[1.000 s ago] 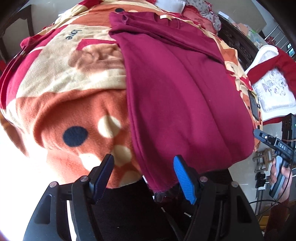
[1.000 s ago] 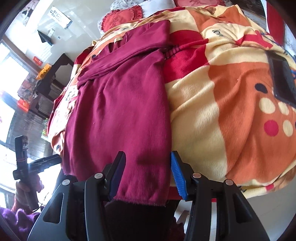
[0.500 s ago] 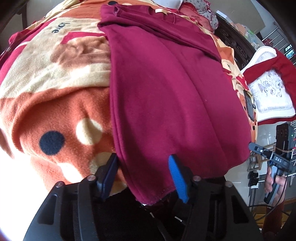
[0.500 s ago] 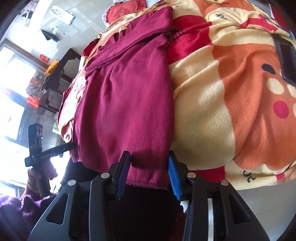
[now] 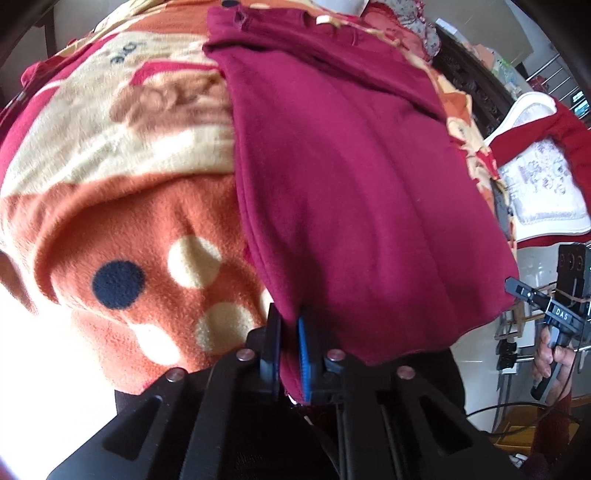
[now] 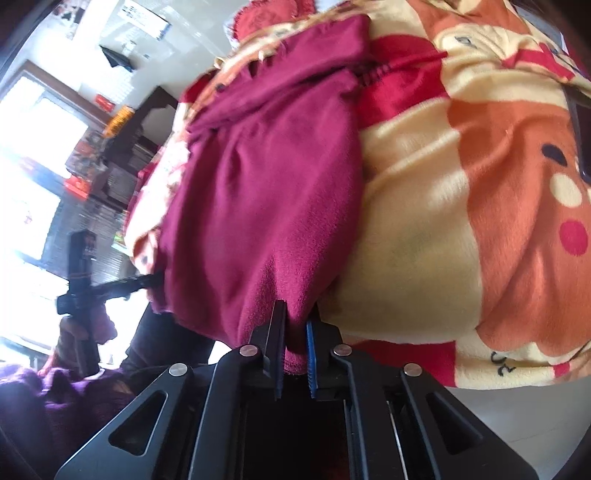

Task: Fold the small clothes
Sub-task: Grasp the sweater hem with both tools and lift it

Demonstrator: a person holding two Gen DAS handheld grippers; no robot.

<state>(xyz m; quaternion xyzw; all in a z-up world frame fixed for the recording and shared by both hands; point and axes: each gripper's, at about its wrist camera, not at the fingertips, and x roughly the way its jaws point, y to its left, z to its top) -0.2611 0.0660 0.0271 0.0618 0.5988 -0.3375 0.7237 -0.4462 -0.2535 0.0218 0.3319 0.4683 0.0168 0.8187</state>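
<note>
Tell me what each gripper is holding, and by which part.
Both hold the maroon shirt by its near bottom hem: left gripper at the hem's left corner, right gripper at its right corner.

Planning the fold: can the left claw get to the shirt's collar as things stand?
Probably not right now. The left claw is shut on the shirt at its near hem, and the collar lies at the far end of the blanket. Nothing blocks the path; it would have to release or carry the hem over.

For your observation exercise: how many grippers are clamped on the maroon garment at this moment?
2. The left gripper pinches the maroon garment at its near-left hem corner; the right gripper pinches the near-right corner. Both corners hang over the blanket edge.
</note>
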